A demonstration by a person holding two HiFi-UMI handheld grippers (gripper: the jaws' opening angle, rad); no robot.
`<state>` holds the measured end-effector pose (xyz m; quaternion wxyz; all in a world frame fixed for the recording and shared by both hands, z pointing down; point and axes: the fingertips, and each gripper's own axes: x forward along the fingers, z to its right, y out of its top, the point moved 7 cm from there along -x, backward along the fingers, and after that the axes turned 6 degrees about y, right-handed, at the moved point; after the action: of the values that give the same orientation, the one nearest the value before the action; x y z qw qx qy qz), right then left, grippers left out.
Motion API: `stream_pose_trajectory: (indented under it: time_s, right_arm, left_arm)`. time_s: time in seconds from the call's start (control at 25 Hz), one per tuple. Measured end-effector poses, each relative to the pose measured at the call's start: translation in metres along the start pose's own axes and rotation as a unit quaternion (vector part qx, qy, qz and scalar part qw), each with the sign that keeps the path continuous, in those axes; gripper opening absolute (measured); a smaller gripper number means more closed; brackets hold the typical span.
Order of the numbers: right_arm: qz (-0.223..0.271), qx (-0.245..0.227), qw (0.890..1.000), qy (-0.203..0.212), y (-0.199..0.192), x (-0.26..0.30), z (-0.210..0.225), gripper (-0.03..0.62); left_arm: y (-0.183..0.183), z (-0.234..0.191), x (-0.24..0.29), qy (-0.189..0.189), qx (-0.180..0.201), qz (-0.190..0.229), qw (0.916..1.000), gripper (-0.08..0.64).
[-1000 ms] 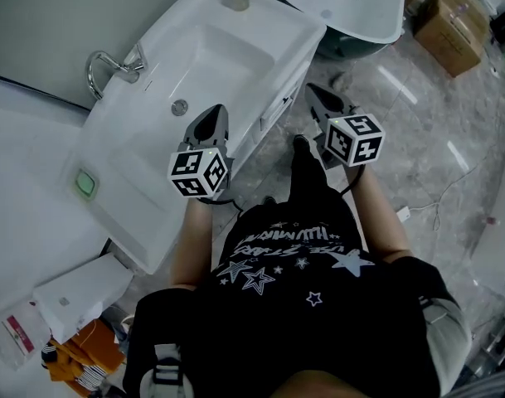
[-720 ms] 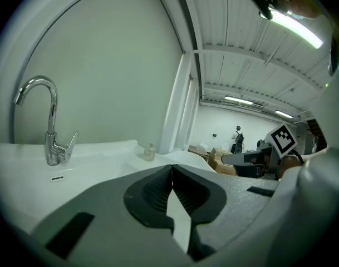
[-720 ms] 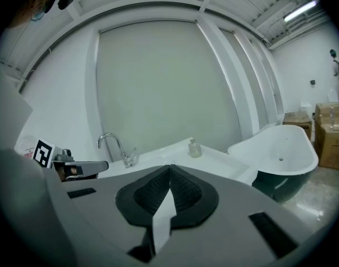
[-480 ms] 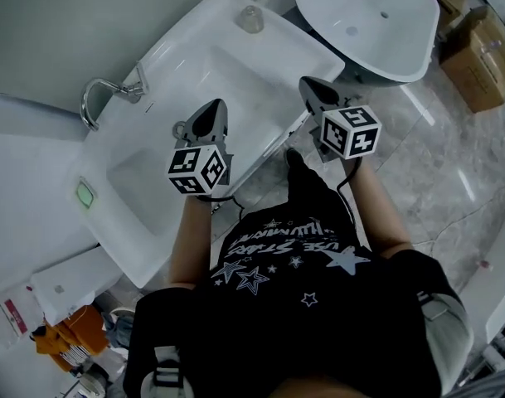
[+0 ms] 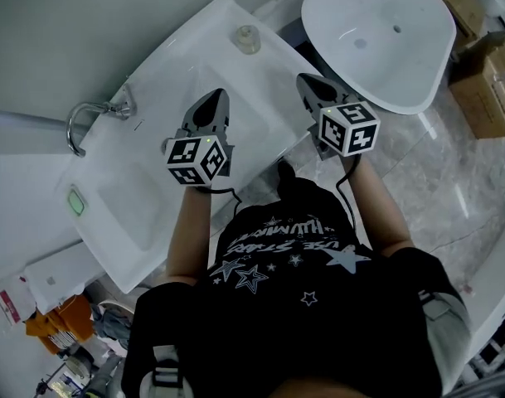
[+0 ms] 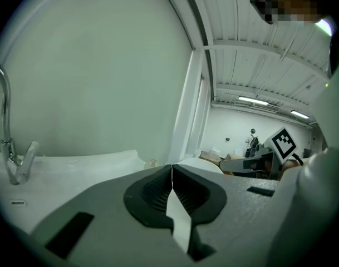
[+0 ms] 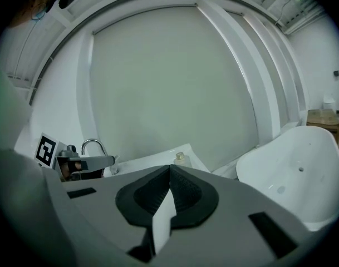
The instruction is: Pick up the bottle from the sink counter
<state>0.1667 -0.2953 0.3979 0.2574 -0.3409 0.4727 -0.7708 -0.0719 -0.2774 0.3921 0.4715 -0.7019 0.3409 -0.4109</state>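
The bottle (image 5: 247,38), small and pale with a round cap, stands on the far right corner of the white sink counter (image 5: 165,73). It also shows as a small bottle (image 7: 181,159) just past the tips in the right gripper view, and as a tiny bottle (image 6: 151,162) in the left gripper view. My left gripper (image 5: 215,98) hovers over the basin, shut and empty. My right gripper (image 5: 306,80) hangs at the counter's right edge, also shut and empty, a short way from the bottle. Neither touches it.
A chrome faucet (image 5: 86,114) rises at the counter's back left, and a green soap (image 5: 75,201) lies at its near left. A white tub (image 5: 376,31) stands right of the counter. Cardboard boxes (image 5: 484,81) sit on the marble floor beyond.
Both grippers have moved forward over the counter, nearer the bottle, which now sits lower in the head view. Both stay shut.
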Motion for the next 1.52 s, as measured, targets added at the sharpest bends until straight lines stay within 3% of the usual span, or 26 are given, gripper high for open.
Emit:
stream_pose_trajectory:
  time_s: [0.2,0.36,0.48,0.84,1.24,1.52]
  right_arm:
    - [-0.01,-0.002,1.0,0.012,0.01,0.015,0.034,0.006]
    - [-0.022,-0.002,0.999,0.025,0.015,0.031,0.058,0.006]
    - [-0.03,-0.001,0.999,0.035,0.016,0.043,0.072,0.006]
    - [-0.042,0.029,0.997,0.049,0.014,0.069,0.104,0.006]
    - [-0.057,0.054,0.995,0.054,0.008,0.09,0.127,0.006]
    - [-0.065,0.064,0.994,0.052,0.005,0.101,0.14,0.006]
  left_arm:
    - [0.0,0.002,0.042,0.016,-0.012,-0.004,0.9998,0.019]
    - [0.0,0.004,0.075,0.04,0.003,0.01,0.9991,0.267]
    - [-0.004,0.004,0.096,0.063,0.02,0.011,0.9978,0.316]
    - [-0.024,-0.006,0.158,0.092,0.035,-0.036,0.9945,0.356]
    - [-0.047,-0.016,0.216,0.089,0.05,-0.088,0.9909,0.36]
    - [-0.054,-0.023,0.244,0.101,0.061,-0.102,0.9877,0.359]
